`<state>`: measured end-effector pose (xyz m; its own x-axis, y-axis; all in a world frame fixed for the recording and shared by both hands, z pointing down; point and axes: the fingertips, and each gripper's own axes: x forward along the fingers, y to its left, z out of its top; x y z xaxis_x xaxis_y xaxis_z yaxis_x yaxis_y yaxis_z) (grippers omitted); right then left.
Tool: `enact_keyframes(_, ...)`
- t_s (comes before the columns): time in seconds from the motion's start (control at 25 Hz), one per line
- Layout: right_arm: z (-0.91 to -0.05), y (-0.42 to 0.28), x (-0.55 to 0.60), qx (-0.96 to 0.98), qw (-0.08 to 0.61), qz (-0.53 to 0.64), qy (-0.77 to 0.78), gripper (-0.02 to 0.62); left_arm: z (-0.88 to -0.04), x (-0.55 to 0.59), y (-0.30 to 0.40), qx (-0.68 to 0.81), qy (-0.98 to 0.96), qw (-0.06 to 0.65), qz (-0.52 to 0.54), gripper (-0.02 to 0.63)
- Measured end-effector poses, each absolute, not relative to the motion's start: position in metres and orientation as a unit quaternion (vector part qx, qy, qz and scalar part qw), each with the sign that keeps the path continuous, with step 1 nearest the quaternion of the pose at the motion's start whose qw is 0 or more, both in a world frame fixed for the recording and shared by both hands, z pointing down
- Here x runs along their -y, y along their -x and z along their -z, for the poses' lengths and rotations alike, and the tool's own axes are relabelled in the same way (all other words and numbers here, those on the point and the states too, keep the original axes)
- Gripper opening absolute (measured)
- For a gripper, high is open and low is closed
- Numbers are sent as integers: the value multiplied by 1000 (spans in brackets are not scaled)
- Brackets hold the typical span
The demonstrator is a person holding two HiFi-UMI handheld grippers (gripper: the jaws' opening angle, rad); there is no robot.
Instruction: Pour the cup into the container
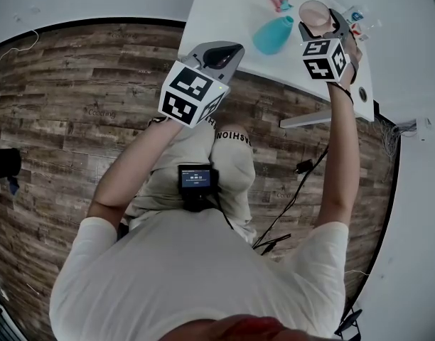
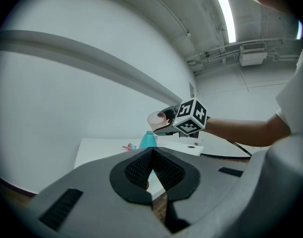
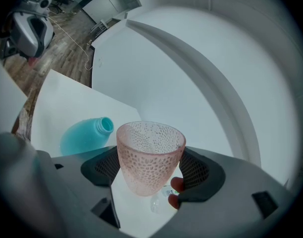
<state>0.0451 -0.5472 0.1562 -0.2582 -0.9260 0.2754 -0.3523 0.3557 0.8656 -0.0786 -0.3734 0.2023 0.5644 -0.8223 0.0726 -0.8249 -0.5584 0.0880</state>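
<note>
Holding the pink cup (image 3: 150, 155) over the white table (image 1: 224, 6), near the teal bottle (image 1: 273, 34).
Right gripper (image 3: 151, 170): jaws clamped on the cup's dimpled sides. Left gripper (image 2: 151, 170): jaws pressed together, nothing between them, off the table edge. Small pink-and-teal items (image 1: 279, 3) lie just behind the open-necked bottle.

My right tool (image 3: 151, 168) is grey with black ribbed pads (image 3: 101, 166), and the left tool (image 2: 151, 152) is the same. Each carries a cube (image 1: 191, 93) of black-and-white squares. The cup (image 3: 150, 155) is translucent pink, dimpled all over. The bottle (image 3: 84, 133) is turquoise. The bench (image 1: 224, 20) is white, and the floor (image 1: 75, 91) is brown wood planking. A small thing (image 1: 279, 3) looks pink and teal, though it's too tiny to be sure.
</note>
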Motion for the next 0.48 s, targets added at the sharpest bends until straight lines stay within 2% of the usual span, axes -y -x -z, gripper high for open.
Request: enact_keyframes(0.48,-151,-45,548,691,423,377,-448,371,-203,375,78,469,-881,59,-14,11)
